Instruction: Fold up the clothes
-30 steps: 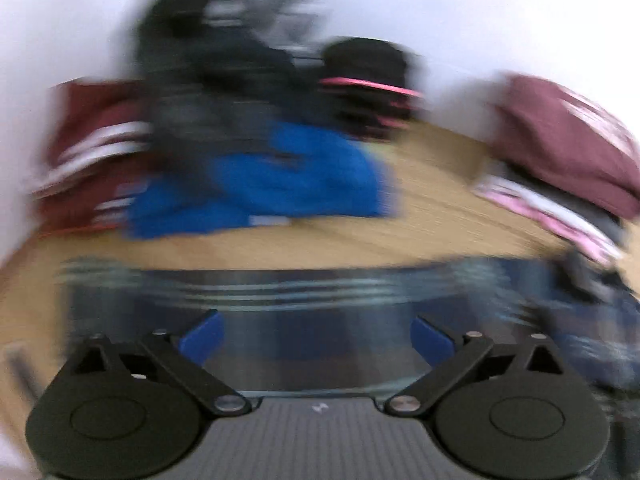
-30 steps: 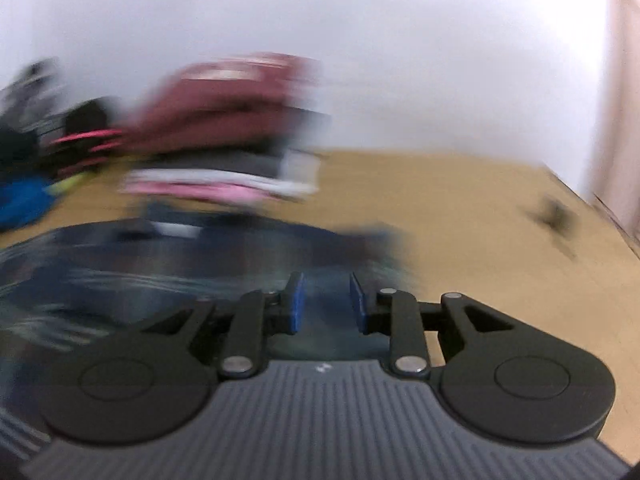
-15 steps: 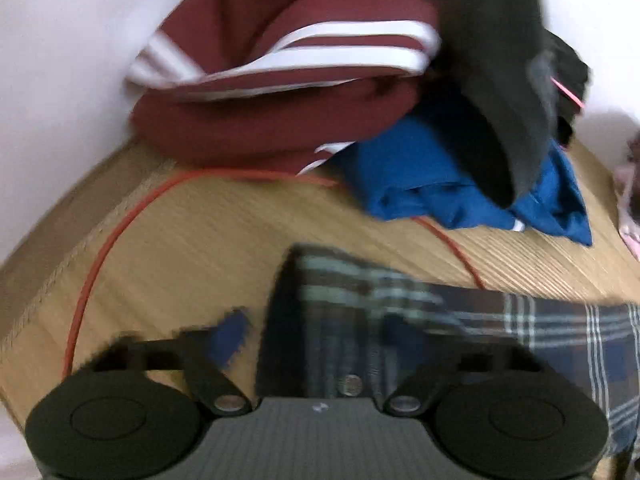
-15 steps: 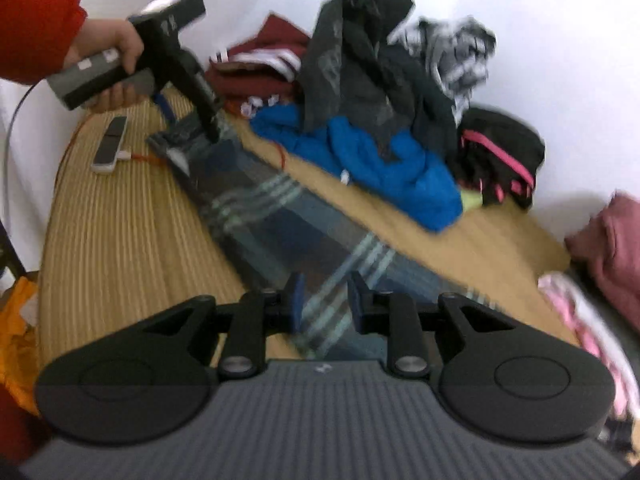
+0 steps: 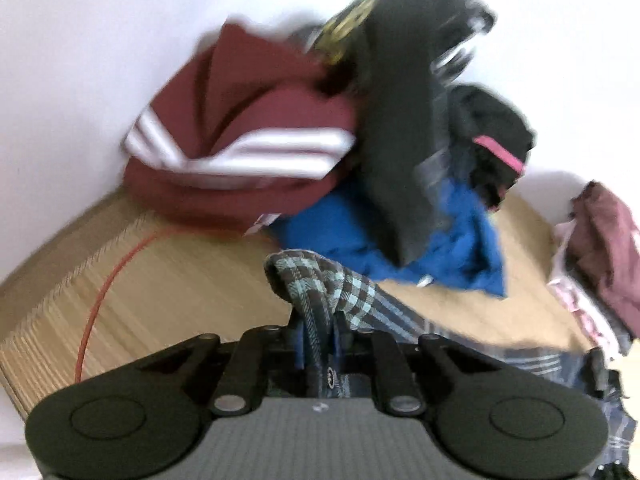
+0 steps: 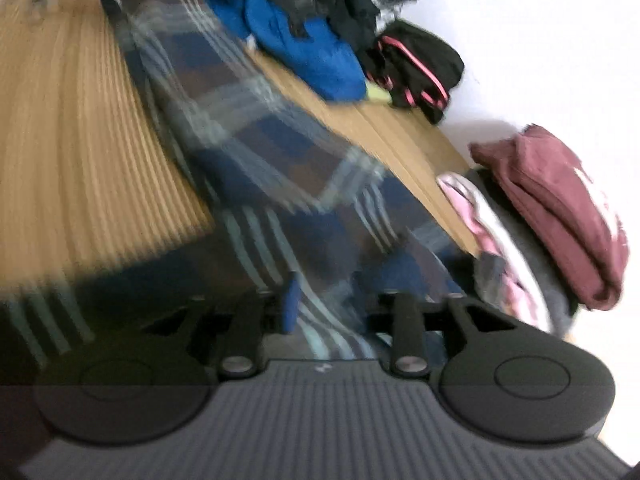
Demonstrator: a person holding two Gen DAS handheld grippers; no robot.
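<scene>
The left gripper (image 5: 318, 336) has a bunch of the plaid cloth (image 5: 320, 284) between its two fingers, and its jaws are closing tight on it. The pinched end of the cloth stands up in a hump just past the fingertips. From there the plaid cloth (image 6: 248, 136) stretches in a long band across the woven mat (image 6: 68, 140), from the far left corner down to the near edge, where the right gripper (image 6: 324, 304) is. The right gripper's jaws are opening, with the cloth lying between them, and the blue pad (image 6: 289, 304) on one finger shows beside the cloth. The picture is too blurry to tell if that pad touches the cloth. At the back edge of the mat (image 5: 168, 280), against the white wall (image 5: 100, 60), sits a heap of clothes: a dark red top with white stripes (image 5: 244, 148), a black garment (image 5: 400, 120) draped over it, a blue garment (image 5: 452, 248) under that, and a black piece with pink trim (image 5: 500, 148). A thin red cord (image 5: 108, 276) curves over the mat on the left. At the right edge lies a folded maroon top (image 6: 560, 208) on a pink and white piece (image 6: 480, 224).
</scene>
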